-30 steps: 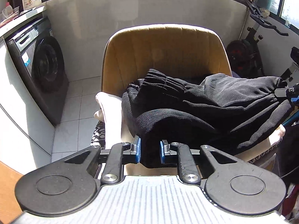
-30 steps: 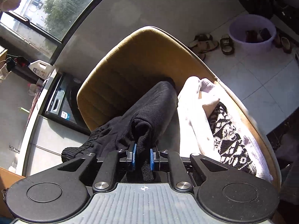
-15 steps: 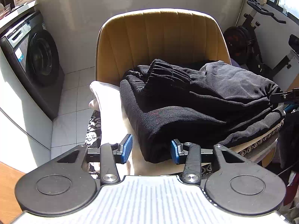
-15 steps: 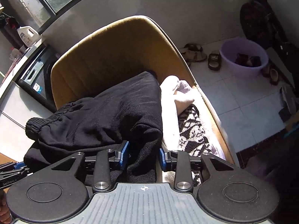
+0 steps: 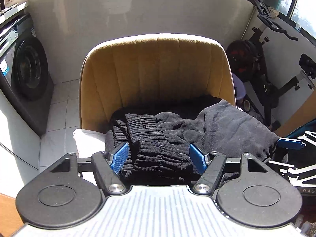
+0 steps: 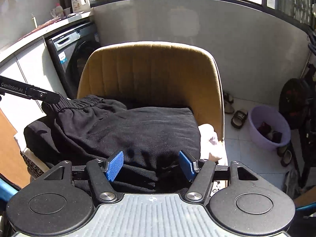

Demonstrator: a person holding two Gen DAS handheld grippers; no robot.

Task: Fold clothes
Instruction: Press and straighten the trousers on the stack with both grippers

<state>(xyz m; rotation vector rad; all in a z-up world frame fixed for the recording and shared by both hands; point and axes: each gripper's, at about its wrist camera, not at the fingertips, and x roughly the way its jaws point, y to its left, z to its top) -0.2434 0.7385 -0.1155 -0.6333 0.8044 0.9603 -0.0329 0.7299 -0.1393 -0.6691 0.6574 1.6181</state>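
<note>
Left wrist view looks down onto a black garment point(image 5: 217, 130) folded in a heap on the seat of a mustard chair point(image 5: 158, 65). Its ribbed elastic waistband point(image 5: 150, 144) lies bunched at the near left of the heap. The left gripper point(image 5: 159, 158) hangs just over that waistband with its blue pads point(image 5: 119, 157) spread wide; its jaws have just been opening, and the band lies loose between them with no pad pressing on it. A white cloth point(image 5: 86, 140) pokes out from under the garment at the left edge of the seat. A washer point(image 5: 23, 73) stands by the left wall and an exercise bike point(image 5: 266, 63) by the right one. The blue tip of the right gripper point(image 5: 290, 143) shows at the far right, beside the garment's edge.

Right wrist view shows the same garment point(image 6: 128, 130) from the other end, flat-topped, with the gathered waistband point(image 6: 83, 101) at the far left, where the left gripper's finger point(image 6: 39, 95) meets it. The right gripper point(image 6: 151, 165) sits at the near fold, its jaws also just opened wide, the cloth between them free of the pads point(image 6: 114, 165). A white cloth point(image 6: 209, 138) lies at the garment's right side. On the tiled floor to the right stand a purple basin point(image 6: 268, 128) and sandals point(image 6: 239, 116).
</note>
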